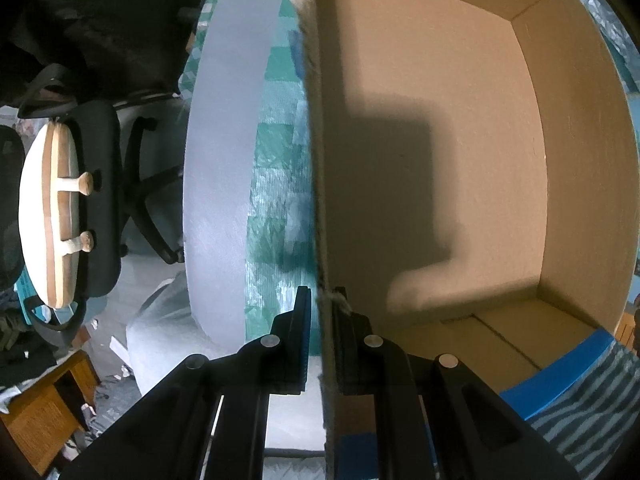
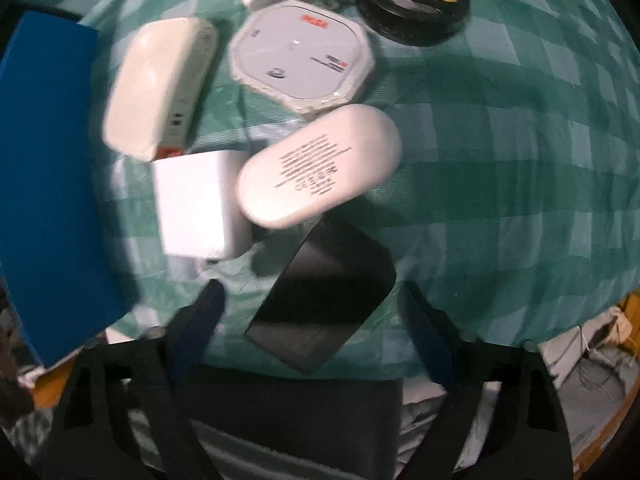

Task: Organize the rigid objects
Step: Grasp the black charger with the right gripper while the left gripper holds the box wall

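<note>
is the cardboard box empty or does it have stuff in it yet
Empty as far as shown: the open brown cardboard box shows only bare floor and a shadow; its near corner is hidden.

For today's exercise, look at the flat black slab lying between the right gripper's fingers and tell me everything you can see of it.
The black slab is a thin, flat rectangle with rounded corners and a smooth, glossy dark face, like glass or plastic. It lies flat and diagonal on the green checked cloth. Its far end sits next to the white oval case; whether they touch is unclear. The right hand-held gripper straddles it, fingers open on either side, not pressing it. The view is blurred, so no markings show.
</note>
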Demonstrator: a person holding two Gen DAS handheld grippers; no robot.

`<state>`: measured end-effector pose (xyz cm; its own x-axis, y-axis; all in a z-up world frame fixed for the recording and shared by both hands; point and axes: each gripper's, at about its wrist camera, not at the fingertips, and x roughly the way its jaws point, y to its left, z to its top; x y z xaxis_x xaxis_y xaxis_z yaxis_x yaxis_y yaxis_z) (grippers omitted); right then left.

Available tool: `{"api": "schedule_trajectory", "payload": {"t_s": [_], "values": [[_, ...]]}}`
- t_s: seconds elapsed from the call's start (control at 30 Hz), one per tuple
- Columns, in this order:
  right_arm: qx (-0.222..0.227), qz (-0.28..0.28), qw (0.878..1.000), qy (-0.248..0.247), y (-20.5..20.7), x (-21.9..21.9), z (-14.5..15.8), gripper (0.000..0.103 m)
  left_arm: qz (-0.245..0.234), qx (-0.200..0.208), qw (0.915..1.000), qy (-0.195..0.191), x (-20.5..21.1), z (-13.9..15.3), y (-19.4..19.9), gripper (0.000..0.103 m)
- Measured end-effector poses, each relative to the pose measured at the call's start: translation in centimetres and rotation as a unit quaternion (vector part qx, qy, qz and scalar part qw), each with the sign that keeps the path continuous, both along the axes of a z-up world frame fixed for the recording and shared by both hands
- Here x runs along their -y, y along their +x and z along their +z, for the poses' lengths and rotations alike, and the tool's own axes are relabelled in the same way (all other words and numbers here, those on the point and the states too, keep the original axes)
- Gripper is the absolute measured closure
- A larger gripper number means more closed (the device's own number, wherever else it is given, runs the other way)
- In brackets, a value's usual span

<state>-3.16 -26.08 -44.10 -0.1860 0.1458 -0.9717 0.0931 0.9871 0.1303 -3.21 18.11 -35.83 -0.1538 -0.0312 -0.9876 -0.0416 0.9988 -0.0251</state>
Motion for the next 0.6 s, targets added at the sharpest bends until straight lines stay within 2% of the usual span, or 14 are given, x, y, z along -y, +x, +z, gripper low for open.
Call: {"api": "schedule_trajectory", "payload": {"t_s": [0.13,0.2,0.3,0.53,0.6], "values": [[0.005,0.012,1.000,-0.018,0.2,-1.1,-0.4,0.028,-0.003,0.000,1.0000,-0.002,0.0,0.2,-0.1,0.093],[0.010,0.017,0.999,-0.030,0.3,-1.6,-0.3,0.046,-0.003,0.001,1.0000,-0.002,0.0,0.3,0.0,0.093],[0.015,0.022,0.999,-0.033,0.9,-1.8,0.4,0.057,-0.001,0.001,1.0000,-0.002,-0.2,0.2,0.0,0.093],[0.019,0.032,0.999,-0.029,1.3,-1.5,-0.1,0.058,-0.003,0.001,1.0000,-0.003,-0.1,0.1,0.0,0.093],[0.019,0.038,0.999,-0.030,0.9,-1.6,-0.1,0.061,-0.004,0.000,1.0000,-0.005,0.0,0.0,0.0,0.093]]}}
